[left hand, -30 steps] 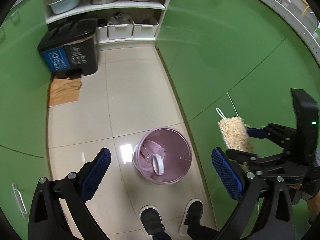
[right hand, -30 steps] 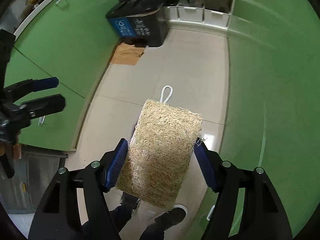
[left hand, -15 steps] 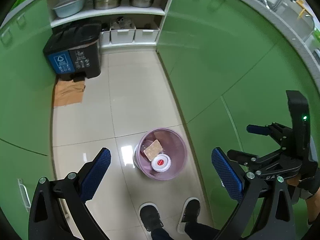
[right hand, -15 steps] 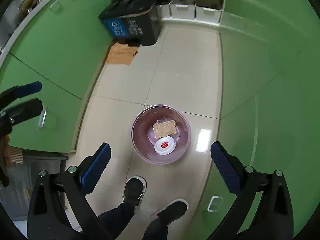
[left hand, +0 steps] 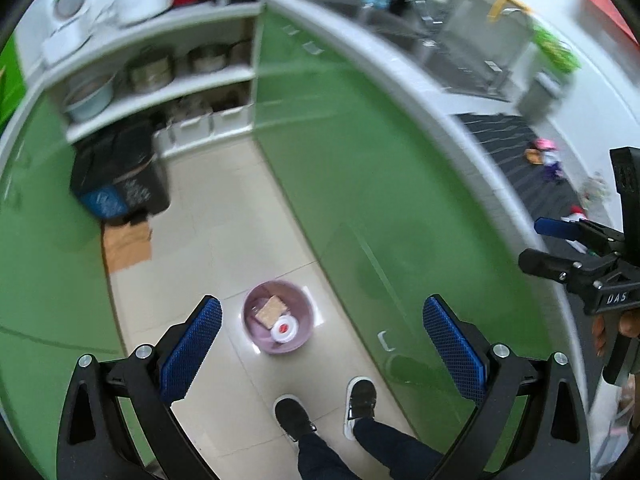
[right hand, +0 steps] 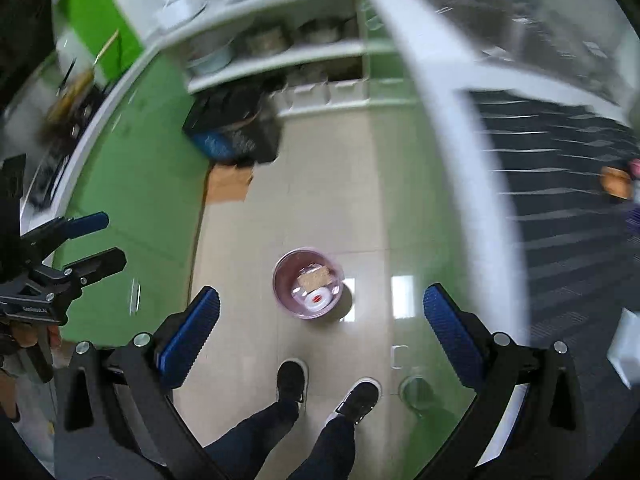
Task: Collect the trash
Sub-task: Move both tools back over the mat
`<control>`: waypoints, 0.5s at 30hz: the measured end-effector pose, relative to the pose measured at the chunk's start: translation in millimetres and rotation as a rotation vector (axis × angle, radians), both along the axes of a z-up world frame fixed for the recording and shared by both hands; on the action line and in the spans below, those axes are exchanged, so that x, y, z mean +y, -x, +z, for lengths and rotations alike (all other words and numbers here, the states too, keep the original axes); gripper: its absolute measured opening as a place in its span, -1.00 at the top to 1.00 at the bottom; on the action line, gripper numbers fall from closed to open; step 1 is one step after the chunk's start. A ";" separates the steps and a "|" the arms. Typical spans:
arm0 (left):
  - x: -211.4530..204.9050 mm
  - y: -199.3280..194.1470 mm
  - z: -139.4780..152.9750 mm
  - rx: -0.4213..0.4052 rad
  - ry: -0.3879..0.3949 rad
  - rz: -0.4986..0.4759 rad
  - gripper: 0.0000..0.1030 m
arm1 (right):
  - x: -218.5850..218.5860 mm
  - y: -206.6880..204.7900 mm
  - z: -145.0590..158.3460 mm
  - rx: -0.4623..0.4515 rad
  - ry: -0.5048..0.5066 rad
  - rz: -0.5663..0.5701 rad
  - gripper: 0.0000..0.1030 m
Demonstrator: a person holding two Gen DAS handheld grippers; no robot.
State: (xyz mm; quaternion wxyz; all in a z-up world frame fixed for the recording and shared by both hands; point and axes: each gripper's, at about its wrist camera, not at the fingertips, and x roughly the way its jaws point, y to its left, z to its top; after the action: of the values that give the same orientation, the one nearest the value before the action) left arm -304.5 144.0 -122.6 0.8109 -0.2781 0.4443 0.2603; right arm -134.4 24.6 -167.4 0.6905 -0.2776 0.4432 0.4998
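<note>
Green cabinets [left hand: 352, 168] flank bin [left hand: 277, 317]

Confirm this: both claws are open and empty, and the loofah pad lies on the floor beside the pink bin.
Wrong on one point: the loofah pad lies inside the pink bin, next to a white lid, as the right wrist view shows. Both claws, left and right, are open and empty.

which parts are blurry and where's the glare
Left wrist view: shelves, counter and black bin smeared by motion; the pink basket stays fairly sharp, a faint reflection beside it. Right wrist view: heavier smear along the counter edge; bright glare patches on the floor tiles right of the basket.
</note>
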 end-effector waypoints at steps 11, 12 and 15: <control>-73.3 -137.4 69.1 -0.081 -0.061 -0.297 -0.88 | -155.4 -97.8 74.2 -0.084 -0.089 -0.320 -0.95; -81.7 -152.6 72.5 -0.086 -0.070 -0.323 -0.88 | -168.2 -105.8 77.5 -0.092 -0.096 -0.342 -0.95; -103.4 -192.3 78.9 -0.097 -0.088 -0.383 -0.88 | -197.0 -132.1 84.1 -0.104 -0.114 -0.395 -0.95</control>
State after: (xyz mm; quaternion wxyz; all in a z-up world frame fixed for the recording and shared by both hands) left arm -112.2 40.5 -43.7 0.8773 -0.1650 0.4379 0.1068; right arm -2.3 -172.4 -83.3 0.8115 -0.1715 0.4238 0.3640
